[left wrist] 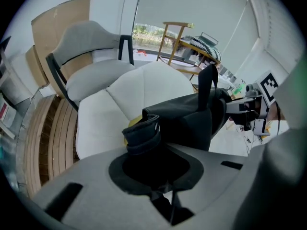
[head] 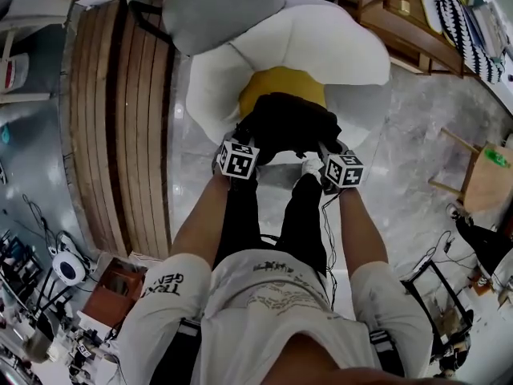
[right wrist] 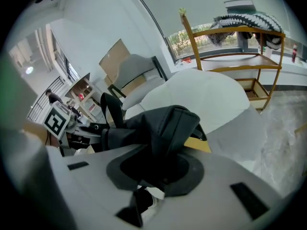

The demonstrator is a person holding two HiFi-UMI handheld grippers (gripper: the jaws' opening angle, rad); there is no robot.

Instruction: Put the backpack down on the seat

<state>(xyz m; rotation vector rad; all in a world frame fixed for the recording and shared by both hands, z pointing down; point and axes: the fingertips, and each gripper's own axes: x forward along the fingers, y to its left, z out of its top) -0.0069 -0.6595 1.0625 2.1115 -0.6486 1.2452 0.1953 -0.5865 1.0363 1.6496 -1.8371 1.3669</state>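
Lowering is judged to be the step in hand. The backpack (head: 287, 121) hangs between the two grippers over the near part of the white chair (head: 341, 50), covering the near edge of its yellow cushion (head: 280, 83). No view settles whether the bag's underside already touches the seat.

Grip state:
- Left gripper (head: 242, 147): fingers closed on a rolled fold of the bag's black fabric at its left end.
- Right gripper (head: 337, 159): fingers closed on a bunched fold of the same fabric at its right end.

Orientation: the bag's long axis runs left to right across the seat, from one gripper to the other. A strap loop (left wrist: 207, 83) stands upright from the top of the bag, so the top side faces up and slightly far.

Next move, as a judgement: bring both grippers down together and slightly toward the far side, so that the bag's weight settles on the cushion and not on the near rim. Release only once the fabric goes slack. A grey chair (head: 216, 6) stands just beyond, to the far left, and is not involved.
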